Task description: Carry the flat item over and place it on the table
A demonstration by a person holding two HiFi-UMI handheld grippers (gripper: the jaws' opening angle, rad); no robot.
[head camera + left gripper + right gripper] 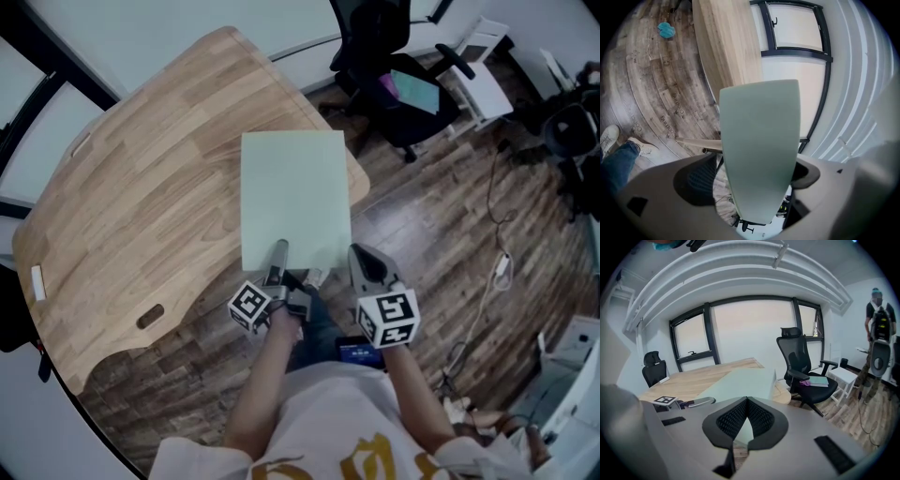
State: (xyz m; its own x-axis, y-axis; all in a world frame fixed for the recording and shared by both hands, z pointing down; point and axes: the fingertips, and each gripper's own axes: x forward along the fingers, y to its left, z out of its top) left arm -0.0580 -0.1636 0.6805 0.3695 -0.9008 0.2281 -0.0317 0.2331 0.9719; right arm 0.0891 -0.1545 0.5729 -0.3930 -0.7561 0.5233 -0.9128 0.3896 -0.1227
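Green sheet [295, 197] over table [141, 187] edge, clamped in jaws of sideways-turned left gripper [294, 263]; upright right gripper [363, 257], jaws closed, empty.

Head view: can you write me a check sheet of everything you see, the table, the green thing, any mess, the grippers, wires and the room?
Surface: wooden table, bare wood beside the board.
Job's things: pale green board lies over the table's near edge, its near end past it; touching or not, cannot tell.
Clutter: small white object at the table's left edge.
Grippers: left gripper jaws clamp the board's near edge; right gripper jaws together at its near right corner, gripping nothing.
Cables: cable trailing on the wood floor, right.
Surroundings: black office chair, windows, a person standing far right.
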